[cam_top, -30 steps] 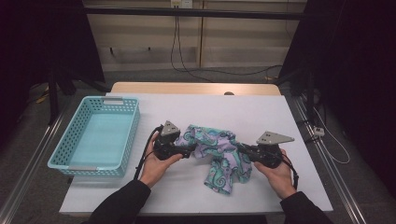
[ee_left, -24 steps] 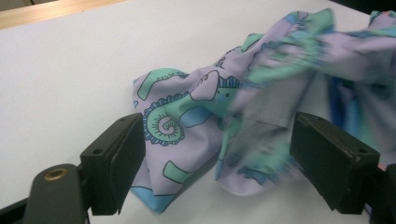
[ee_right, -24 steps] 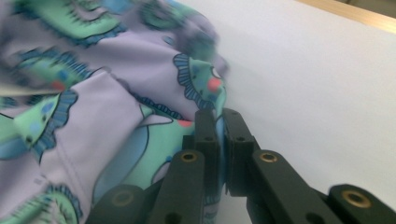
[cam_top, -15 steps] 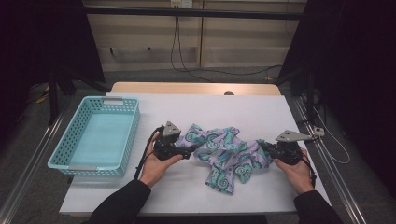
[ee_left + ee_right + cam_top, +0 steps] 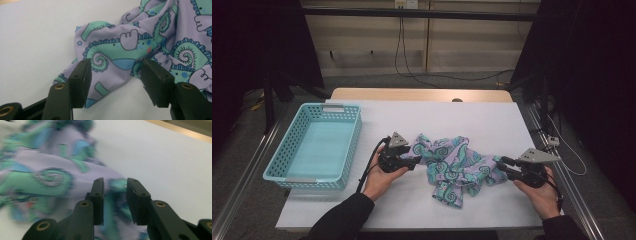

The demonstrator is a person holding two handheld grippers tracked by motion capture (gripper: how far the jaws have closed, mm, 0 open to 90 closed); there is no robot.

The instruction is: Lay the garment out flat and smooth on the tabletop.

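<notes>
Lilac stretch fabric printed with teal and blue swirls, the cloth [image 5: 457,167] lies crumpled at the centre of the white table [image 5: 422,117], drawn out sideways between the two hands. At centre left of the high view the left gripper [image 5: 414,161] sits at the cloth's left corner. In the left gripper view [image 5: 113,72] its jaws have just been closing, yet they stand apart, with a flap of fabric lying between the pads and not pinched. At lower right the right gripper [image 5: 502,165] meets the cloth's right edge. Its jaws have just been opening, and in the right gripper view [image 5: 114,200] a fold lies in the narrow gap. The blur hides whether the pads press on it.

The step looks like spreading the cloth flat. To do it well, each gripper should take a true corner, as a single layer close to the hem, then both should pull apart evenly and low over the table. The middle remains bunched, so a fold caught double would keep the wrinkles.

A turquoise basket [image 5: 287,162] stands empty at the left edge, well apart from the cloth. Nothing lies in the way on the tabletop, though the trailing cable [image 5: 368,167] by the left hand could snag.
</notes>
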